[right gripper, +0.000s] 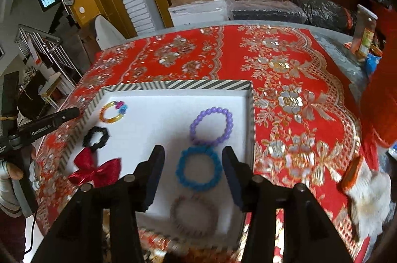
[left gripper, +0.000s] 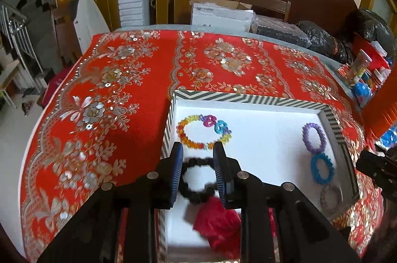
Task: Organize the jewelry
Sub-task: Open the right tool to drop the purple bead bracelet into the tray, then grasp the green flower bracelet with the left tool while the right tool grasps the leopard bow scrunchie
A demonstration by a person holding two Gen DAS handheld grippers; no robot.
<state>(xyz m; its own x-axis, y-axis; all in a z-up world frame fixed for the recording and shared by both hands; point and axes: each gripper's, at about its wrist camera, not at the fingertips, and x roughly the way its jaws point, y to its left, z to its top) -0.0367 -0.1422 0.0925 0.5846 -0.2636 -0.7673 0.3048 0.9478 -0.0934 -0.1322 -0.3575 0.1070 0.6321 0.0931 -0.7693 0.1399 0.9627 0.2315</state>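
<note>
A white tray with a striped rim lies on the red cloth. In it lie a multicolour bracelet, a black bracelet, a red bow, a purple bracelet, a blue bracelet and a grey-brown bracelet. My left gripper is open above the black bracelet. My right gripper is open, its fingers on either side of the blue bracelet.
The red floral tablecloth covers the table. Bottles and small packets stand at the far right edge. A white cloth with an orange item lies right of the tray. Boxes and a chair stand behind the table.
</note>
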